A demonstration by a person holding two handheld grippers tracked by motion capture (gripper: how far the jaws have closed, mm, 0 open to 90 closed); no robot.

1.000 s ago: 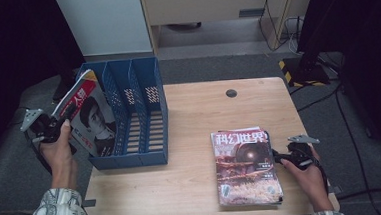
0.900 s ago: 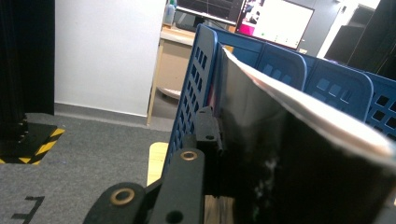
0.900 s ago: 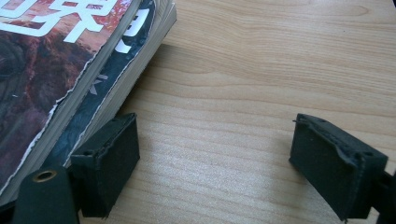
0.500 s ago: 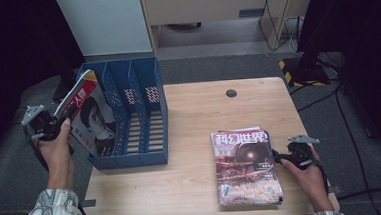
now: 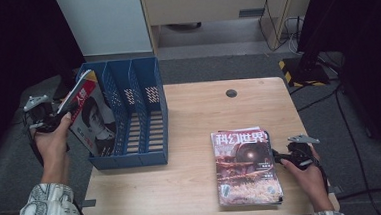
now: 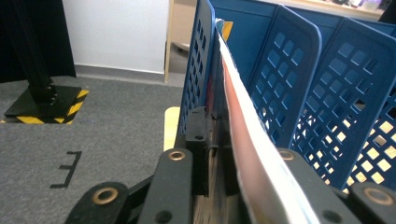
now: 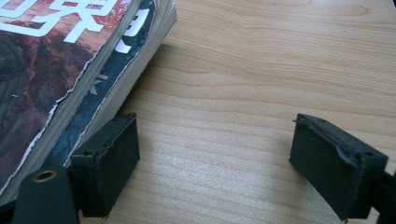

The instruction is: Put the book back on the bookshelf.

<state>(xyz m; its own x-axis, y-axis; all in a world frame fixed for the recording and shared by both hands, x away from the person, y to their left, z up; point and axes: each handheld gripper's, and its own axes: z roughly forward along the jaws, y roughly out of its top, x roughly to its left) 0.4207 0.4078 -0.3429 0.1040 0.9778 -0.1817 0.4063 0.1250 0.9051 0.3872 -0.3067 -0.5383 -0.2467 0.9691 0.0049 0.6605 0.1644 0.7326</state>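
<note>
Table (image 5: 193, 187): light wood, with a small dark round mark (image 5: 231, 93) near its far edge.

Rack (image 5: 128, 111): blue, three slots, upright on the table's left part, its left wall at the table's left edge.

Stack (image 5: 244, 167): magazines lying flat, well to the right of the rack, near the table's front edge. The top cover is reddish with white characters.

Magazine (image 5: 86, 116): stands tilted in the rack's leftmost slot, its top corner leaning out to the left past the rack wall.

Left gripper (image 5: 41, 116): just left of the rack, at the magazine's outer edge. Its jaws have just been opening; the magazine's edge lies between them, and whether the pads still press it cannot be told.

Right gripper (image 5: 281, 157): far right of the rack, low over the table at the stack's right side. Jaws wide apart, with bare wood between them; one pad sits just beside the stack's edge.
</note>
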